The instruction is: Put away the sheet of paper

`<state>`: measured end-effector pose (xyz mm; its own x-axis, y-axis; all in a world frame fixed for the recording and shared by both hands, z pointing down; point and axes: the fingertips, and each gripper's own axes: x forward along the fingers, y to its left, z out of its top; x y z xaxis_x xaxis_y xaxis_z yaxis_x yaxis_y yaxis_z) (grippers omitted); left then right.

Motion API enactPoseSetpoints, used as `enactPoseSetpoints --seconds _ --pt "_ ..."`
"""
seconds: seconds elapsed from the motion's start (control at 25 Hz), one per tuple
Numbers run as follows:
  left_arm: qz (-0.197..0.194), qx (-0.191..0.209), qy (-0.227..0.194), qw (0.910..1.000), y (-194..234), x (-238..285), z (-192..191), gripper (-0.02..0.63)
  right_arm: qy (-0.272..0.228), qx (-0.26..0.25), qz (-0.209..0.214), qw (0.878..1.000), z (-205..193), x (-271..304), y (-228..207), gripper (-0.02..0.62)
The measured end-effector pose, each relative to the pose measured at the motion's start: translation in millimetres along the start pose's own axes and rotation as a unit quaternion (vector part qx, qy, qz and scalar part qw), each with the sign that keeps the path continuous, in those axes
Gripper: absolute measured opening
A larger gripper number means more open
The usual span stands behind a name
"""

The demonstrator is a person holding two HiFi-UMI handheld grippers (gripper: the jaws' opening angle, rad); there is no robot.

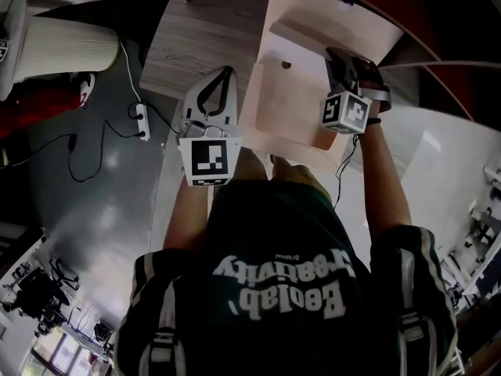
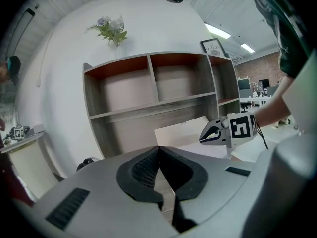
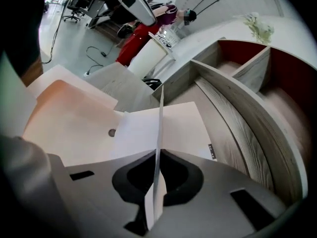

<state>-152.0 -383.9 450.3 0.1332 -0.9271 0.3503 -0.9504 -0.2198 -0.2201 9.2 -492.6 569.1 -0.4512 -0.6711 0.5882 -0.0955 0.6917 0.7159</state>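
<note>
Over the desk [image 1: 196,37], right tool [image 3: 157,157] pinches the sheet [image 3: 159,118] edge-up, pointing toward shelves [image 3: 237,108]; left tool [image 2: 159,150] closed.

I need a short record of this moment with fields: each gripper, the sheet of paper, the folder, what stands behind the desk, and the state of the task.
left gripper: jaws together, nothing seen between the tips, above the desk
right gripper: shut on the sheet of paper, gripped at its edge
folder: beige, lying open on the desk, under the sheet
shelf unit: wooden, open compartments, behind the desk
task state: sheet not yet put away
</note>
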Motion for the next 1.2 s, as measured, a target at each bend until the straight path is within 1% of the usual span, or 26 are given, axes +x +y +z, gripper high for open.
enactPoseSetpoints --seconds 0.12,0.24,0.52,0.56,0.72,0.76,0.8,1.2 --pt "0.005 -0.002 0.004 1.0000 4.8 -0.1 -4.6 0.018 -0.009 -0.010 0.020 1.000 1.5 4.6 9.8 0.034" --pt "0.004 -0.002 0.003 1.0000 5.2 1.9 -4.3 0.018 -0.020 -0.023 0.056 0.998 3.4 8.4 22.3 0.034" --pt "-0.001 -0.001 0.006 1.0000 5.5 6.8 -5.7 0.018 -0.041 -0.025 0.125 0.991 12.0 10.1 53.4 0.034" --pt "-0.001 -0.001 0.006 1.0000 5.5 7.4 -5.1 0.018 -0.041 -0.023 0.124 0.991 12.1 9.9 53.9 0.034" --pt "-0.004 0.003 0.006 1.0000 5.5 9.7 -3.3 0.018 -0.040 0.013 0.088 0.995 12.2 10.3 39.9 0.040" --pt "-0.004 0.006 0.006 1.0000 5.6 10.7 -3.7 0.018 -0.040 0.019 0.085 0.995 12.4 10.4 37.7 0.088" --pt "-0.003 0.008 0.007 0.9999 5.6 11.9 -4.2 0.018 -0.039 0.022 0.086 0.995 11.9 10.6 36.5 0.192" --pt "-0.010 0.013 0.004 0.9999 2.4 21.6 -0.6 0.018 -0.028 0.048 0.089 0.995 0.5 7.5 32.8 0.195"
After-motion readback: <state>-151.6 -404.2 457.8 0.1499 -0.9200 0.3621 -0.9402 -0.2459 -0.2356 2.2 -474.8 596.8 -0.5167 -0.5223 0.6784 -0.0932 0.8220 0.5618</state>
